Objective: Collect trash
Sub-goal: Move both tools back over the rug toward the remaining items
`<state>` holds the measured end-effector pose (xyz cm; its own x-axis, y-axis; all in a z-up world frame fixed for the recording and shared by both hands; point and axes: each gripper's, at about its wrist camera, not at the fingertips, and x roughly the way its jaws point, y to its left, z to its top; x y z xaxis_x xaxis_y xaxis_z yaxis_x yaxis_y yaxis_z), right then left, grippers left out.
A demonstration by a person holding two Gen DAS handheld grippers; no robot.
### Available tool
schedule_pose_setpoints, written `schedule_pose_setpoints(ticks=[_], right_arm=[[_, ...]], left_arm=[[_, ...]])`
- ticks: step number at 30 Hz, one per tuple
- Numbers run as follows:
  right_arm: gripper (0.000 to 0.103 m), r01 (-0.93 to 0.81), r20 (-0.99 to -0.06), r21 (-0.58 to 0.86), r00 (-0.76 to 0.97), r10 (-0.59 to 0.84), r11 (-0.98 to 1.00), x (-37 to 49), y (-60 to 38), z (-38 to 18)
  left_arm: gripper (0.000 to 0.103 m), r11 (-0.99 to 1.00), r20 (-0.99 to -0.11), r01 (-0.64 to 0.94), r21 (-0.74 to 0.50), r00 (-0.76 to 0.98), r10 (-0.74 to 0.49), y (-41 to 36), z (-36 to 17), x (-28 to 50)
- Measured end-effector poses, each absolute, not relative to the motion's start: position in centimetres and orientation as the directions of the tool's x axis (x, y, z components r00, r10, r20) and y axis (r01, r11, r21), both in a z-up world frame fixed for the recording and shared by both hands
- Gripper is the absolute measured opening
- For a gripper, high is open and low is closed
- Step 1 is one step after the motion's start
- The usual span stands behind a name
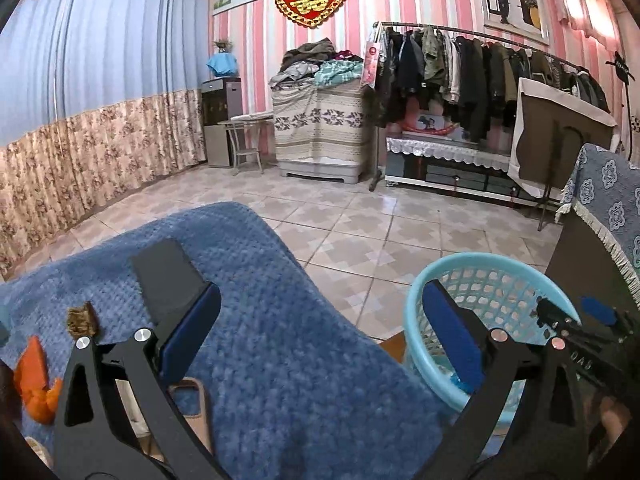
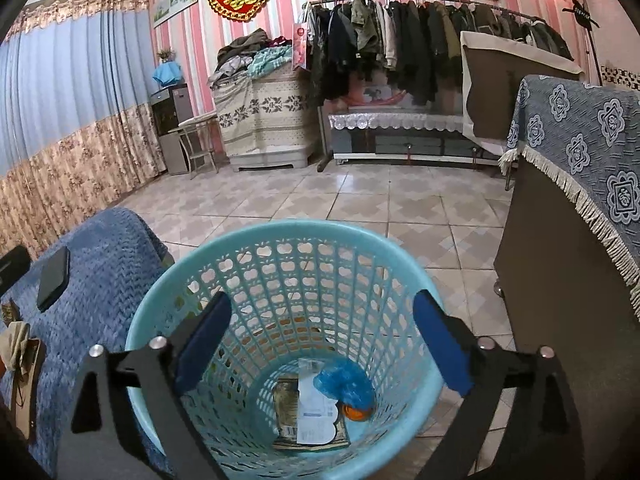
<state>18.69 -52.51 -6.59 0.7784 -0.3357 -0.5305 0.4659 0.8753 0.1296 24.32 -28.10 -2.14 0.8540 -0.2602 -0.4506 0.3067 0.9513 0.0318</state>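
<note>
Blue blanket (image 1: 280, 320): we see it spread over the surface at left, with the basket just beside its right edge.
Waste basket (image 2: 280, 280): light blue lattice plastic, upright on the tiled floor (image 2: 360, 200).
Left gripper (image 1: 320, 328): we find its jaws spread wide with nothing between them, above the blanket edge and the basket rim.
Right gripper (image 2: 322, 344): jaws wide apart and empty, poised over the basket mouth.
Black phone (image 1: 168, 276): flat on the blanket.
Trash in basket: we count 1 printed wrapper (image 2: 316, 412), 1 blue crumpled bag (image 2: 340, 386) and 1 orange piece (image 2: 356, 414) on the bottom.
Orange peel (image 1: 34, 380): on the blanket, far left.
</note>
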Motion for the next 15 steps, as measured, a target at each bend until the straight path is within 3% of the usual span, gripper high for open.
schedule_pose_setpoints(ticks=[15], right_arm=[[0.096,0.447,-0.509,0.138,0.797,-0.324,0.884,17.3,-50.2,-5.4]], left_arm=[[0.097,0.975,-0.472,0.224,0.002,0.86,-0.197,-20.8,-0.9,21.3]])
